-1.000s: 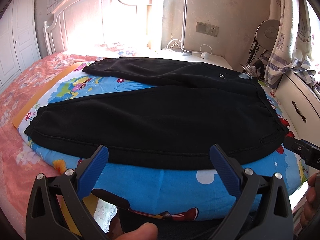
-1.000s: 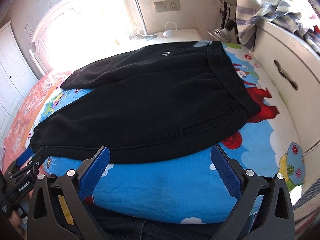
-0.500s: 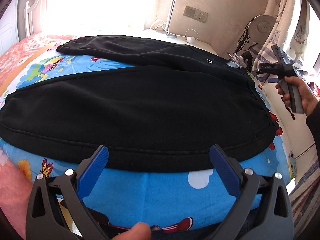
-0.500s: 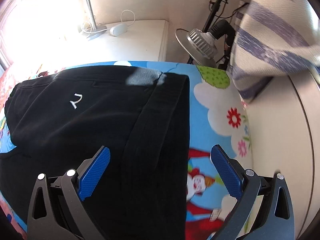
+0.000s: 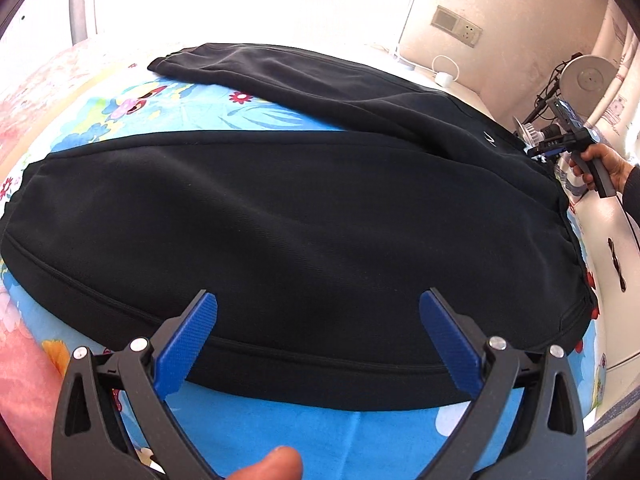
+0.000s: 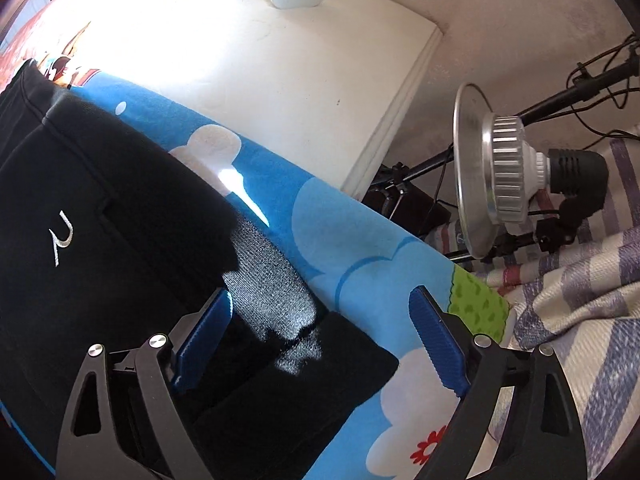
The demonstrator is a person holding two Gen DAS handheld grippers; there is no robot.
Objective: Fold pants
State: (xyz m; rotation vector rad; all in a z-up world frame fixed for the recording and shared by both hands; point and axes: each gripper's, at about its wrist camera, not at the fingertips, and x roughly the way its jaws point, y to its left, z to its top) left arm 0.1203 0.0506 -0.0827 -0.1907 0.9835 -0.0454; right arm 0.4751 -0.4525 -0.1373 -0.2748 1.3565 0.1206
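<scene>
1. I see the black pants (image 5: 288,216) lying flat on the blue cartoon sheet (image 5: 304,432) of the bed, legs spread in a V, waistband (image 6: 280,292) at the right end, cuffs to the far left

2. My left tool (image 5: 318,334) hovers over the near side seam of the near leg, its blue pads spread apart with nothing between them; a thumb (image 5: 272,464) shows at the bottom edge of the left wrist view

3. My right tool (image 6: 320,336) points steeply down at the far corner of the waistband, right by the white nightstand (image 6: 280,80) and a lamp reflector (image 6: 496,176). Its jaws have just been closing a little, yet the pads are not pressing on cloth: one pad is over the waistband, the other over the bare sheet, so it holds nothing

4. I judge the step in hand to be pinching this far waistband corner so the far leg can be laid over the near one

5. To do it well I would straddle the waistband's edge, take both layers, and avoid catching the sheet beneath

6. I would grip a matching point on the far leg with the left tool before lifting, so the fabric travels evenly
</scene>
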